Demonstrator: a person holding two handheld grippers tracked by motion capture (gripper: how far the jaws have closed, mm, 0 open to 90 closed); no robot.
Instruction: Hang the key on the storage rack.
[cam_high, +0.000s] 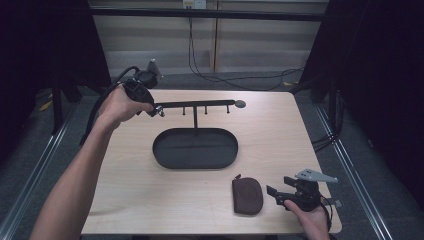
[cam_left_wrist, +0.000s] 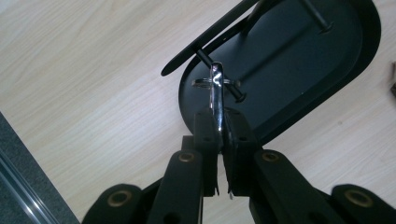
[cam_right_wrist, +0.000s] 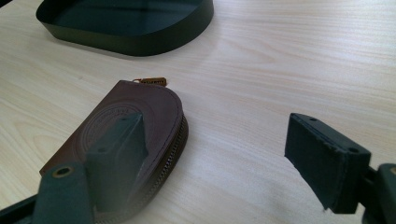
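The left gripper (cam_left_wrist: 218, 133) pinches a silver carabiner clip (cam_left_wrist: 215, 93), its ring (cam_left_wrist: 205, 82) near 1 peg (cam_left_wrist: 203, 56) of the black rack (cam_high: 197, 104). A slight tilt could miss the peg. The right gripper (cam_right_wrist: 224, 154) gapes beside a brown pouch (cam_right_wrist: 135, 121).

Wooden table (cam_high: 125, 190), grey floor (cam_high: 30, 165), black curtains (cam_high: 380, 60).

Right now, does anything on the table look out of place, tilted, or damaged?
Nothing stands out. The black stand is upright in its oval tray, and the brown pouch lies flat and zipped on the table. The left gripper holds a silver clip by a peg; the right gripper is open beside the pouch.
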